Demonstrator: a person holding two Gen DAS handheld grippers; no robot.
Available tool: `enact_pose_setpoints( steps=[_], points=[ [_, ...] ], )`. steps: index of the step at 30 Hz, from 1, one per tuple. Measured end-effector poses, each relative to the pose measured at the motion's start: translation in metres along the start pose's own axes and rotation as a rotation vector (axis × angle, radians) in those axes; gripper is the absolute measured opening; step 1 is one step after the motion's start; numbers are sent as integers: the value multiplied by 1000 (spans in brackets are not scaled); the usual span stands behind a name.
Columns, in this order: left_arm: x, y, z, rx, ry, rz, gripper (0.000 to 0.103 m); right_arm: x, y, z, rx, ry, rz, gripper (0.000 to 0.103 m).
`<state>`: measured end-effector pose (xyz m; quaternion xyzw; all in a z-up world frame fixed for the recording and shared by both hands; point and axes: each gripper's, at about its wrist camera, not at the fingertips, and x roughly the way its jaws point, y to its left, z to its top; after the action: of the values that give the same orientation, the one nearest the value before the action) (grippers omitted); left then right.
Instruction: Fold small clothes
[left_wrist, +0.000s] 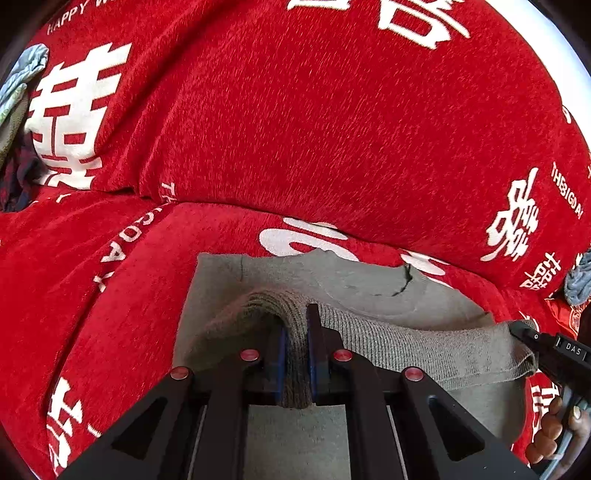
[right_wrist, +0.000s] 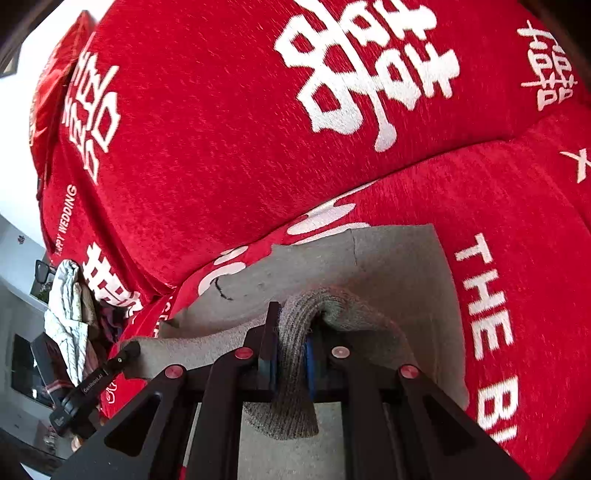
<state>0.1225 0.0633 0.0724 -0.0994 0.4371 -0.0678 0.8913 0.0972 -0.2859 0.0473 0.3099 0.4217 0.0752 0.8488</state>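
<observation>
Both grippers (left_wrist: 295, 332) (right_wrist: 291, 332) pinch grey garment (left_wrist: 388, 343) between them

Black claw (left_wrist: 295, 347), red screws, blue pads

The left gripper (left_wrist: 295, 343) is clamped on a bunched ribbed hem of a grey-brown knitted garment (left_wrist: 388, 343), the cloth pinched between its blue pads (left_wrist: 282, 354) and hanging out below them. The hem stretches right to the right gripper (left_wrist: 517, 326), which seems to pinch the other end, though its tips are half hidden by cloth. A hand (left_wrist: 554, 428) shows at the lower right edge. The rest of the garment lies flat on a red cover with white lettering (left_wrist: 295, 129). Crumpled pale blue cloth (left_wrist: 22, 77) sits at the far left edge, with a dark patterned piece (left_wrist: 14, 181) below it.
</observation>
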Motion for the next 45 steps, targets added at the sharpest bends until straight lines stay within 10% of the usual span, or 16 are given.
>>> enact_pose_setpoints(
  steps=[22,24,26,32,36,45],
  points=[
    [84,26,11,-117,180,-29,12,55,-37,15,143,88,32,17],
    [82,28,14,-143,185,-63,61,53,-39,16,162,94,51,19],
    [70,30,16,-175,130,-85,86,51,-38,17,164,101,58,20],
    [48,26,22,-142,84,-71,86,40,-35,19,183,82,102,37],
    [38,27,21,-117,78,-63,86,19,-37,24,194,-5,56,67],
    [50,-10,19,31,100,-27,86,16,14,22,-96,-11,-13,67]
  ],
)
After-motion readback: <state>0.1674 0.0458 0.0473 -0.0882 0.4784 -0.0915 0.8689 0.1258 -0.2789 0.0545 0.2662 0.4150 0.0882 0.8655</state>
